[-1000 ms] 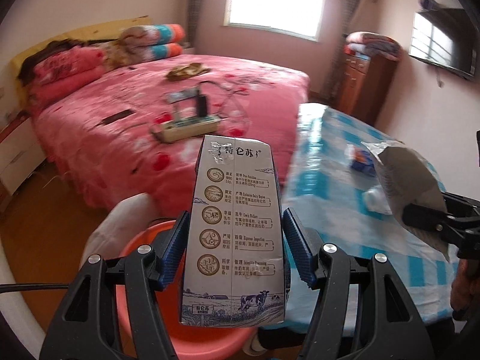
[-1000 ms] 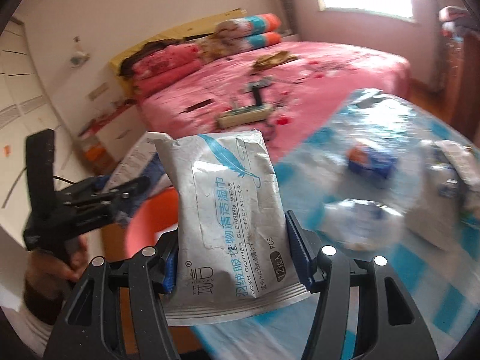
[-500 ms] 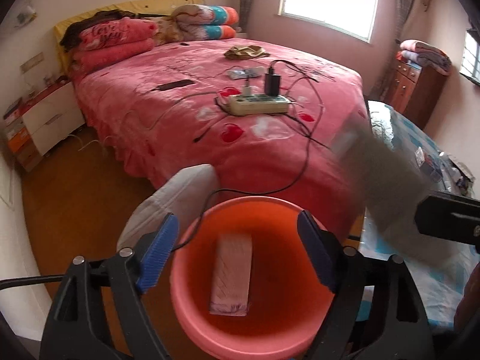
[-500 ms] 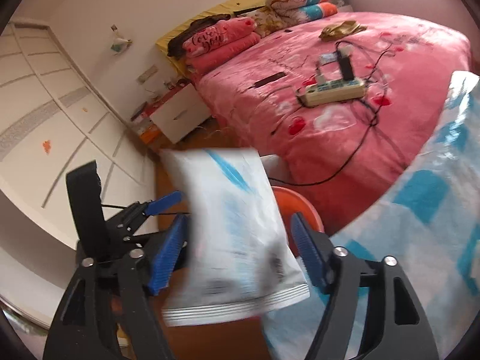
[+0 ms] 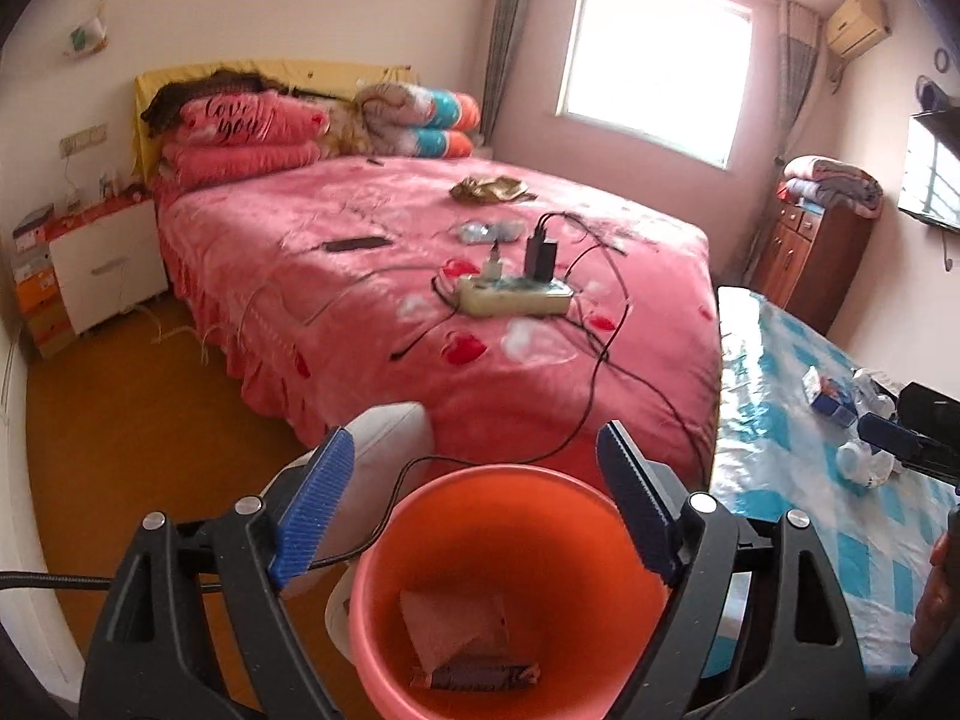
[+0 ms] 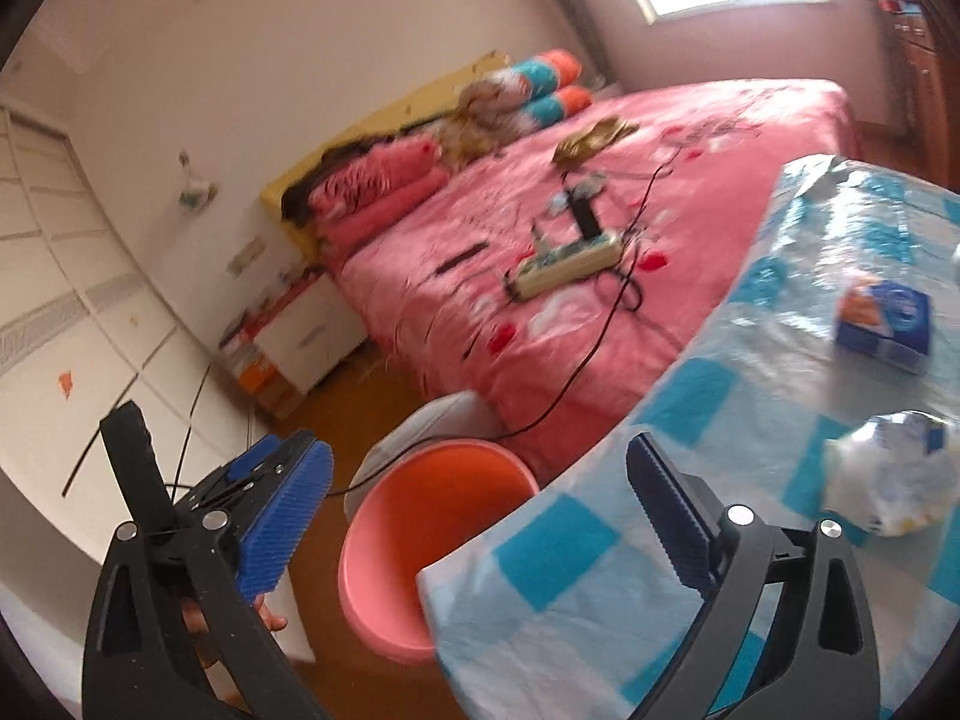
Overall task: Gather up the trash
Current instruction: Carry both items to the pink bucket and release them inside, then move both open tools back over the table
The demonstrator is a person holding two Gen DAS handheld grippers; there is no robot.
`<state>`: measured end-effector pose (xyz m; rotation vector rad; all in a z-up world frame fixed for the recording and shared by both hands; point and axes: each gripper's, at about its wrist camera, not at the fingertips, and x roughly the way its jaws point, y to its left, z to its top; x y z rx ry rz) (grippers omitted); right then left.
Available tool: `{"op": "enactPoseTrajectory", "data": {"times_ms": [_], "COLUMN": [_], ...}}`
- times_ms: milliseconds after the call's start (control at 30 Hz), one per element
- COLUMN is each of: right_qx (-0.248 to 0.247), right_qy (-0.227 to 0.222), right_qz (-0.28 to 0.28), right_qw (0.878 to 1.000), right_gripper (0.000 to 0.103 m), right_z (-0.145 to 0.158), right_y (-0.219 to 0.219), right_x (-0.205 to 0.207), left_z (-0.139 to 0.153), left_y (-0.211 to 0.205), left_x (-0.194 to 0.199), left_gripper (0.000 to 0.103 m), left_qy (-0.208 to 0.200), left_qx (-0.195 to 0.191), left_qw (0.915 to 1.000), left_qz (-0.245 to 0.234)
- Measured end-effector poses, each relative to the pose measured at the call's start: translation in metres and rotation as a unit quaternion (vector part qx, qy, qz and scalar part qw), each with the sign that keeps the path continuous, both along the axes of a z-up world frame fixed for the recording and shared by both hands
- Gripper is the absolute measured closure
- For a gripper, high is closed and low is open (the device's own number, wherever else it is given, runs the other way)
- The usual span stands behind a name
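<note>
An orange bucket (image 5: pixel 600 564) stands on the floor between the bed and the table, right under my left gripper (image 5: pixel 474 435). That gripper is open with nothing between its blue pads. Inside the bucket a flat pack (image 5: pixel 456 630) leans over a dark carton (image 5: pixel 474 675). My right gripper (image 6: pixel 480 447) hangs over the table corner beside the bucket (image 6: pixel 384 540); its jaws are opening and nothing is between them. On the table lie a blue box (image 6: pixel 888 324) and a crumpled white wrapper (image 6: pixel 894 480).
A pink bed (image 5: pixel 420 276) with a power strip (image 5: pixel 516 300) and trailing cables fills the space behind the bucket. The table (image 6: pixel 750 330) has a blue-checked cloth under clear plastic. A white rounded object (image 5: pixel 390 438) stands by the bucket. A white nightstand (image 5: pixel 102 264) is at the left.
My left gripper opened and dropped the milk carton into the bucket. My right gripper swung over the bucket, opened and let the wipes pack go; it is gone from the jaws.
</note>
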<state>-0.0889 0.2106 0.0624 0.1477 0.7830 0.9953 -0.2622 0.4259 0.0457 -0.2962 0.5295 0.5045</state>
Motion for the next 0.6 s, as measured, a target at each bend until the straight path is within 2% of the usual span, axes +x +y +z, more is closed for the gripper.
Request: {"op": "enactPoseTrajectory", "data": {"times_ms": [67,167,267,400,600], "right_qx": [0.017,0.011,0.005,0.002,-0.002], "right_qy": [-0.017,-0.046,-0.044,-0.047,-0.052], "right_qz": [-0.012,-0.033,-0.039,-0.05,-0.067], "right_qw": [1.0,0.998,0.998,0.998,0.996], "right_gripper": [0.005,0.005,0.005,0.005,0.005], "right_z": [0.001,0.002,-0.004,-0.013,-0.018], "right_y": [-0.016,-0.029,-0.039,-0.054,-0.08], "right_x": [-0.002,-0.004,-0.006,-0.01,-0.011], "left_z": [0.002,0.003,0.004,0.006,0.008], "left_y": [-0.004,-0.013,-0.023,-0.033,-0.055], "left_x": [0.002,0.006,0.015,0.022,0.029], "left_gripper": [0.019,0.019,0.019,0.019,0.019], "left_qy": [-0.002,0.004,0.029,0.042,0.045], "left_qx": [-0.005,-0.014,-0.021,-0.033,-0.035], "left_qw": [1.0,0.9999,0.9993,0.9984,0.9978], "left_qz": [-0.003,-0.007,-0.009,-0.021,-0.034]}}
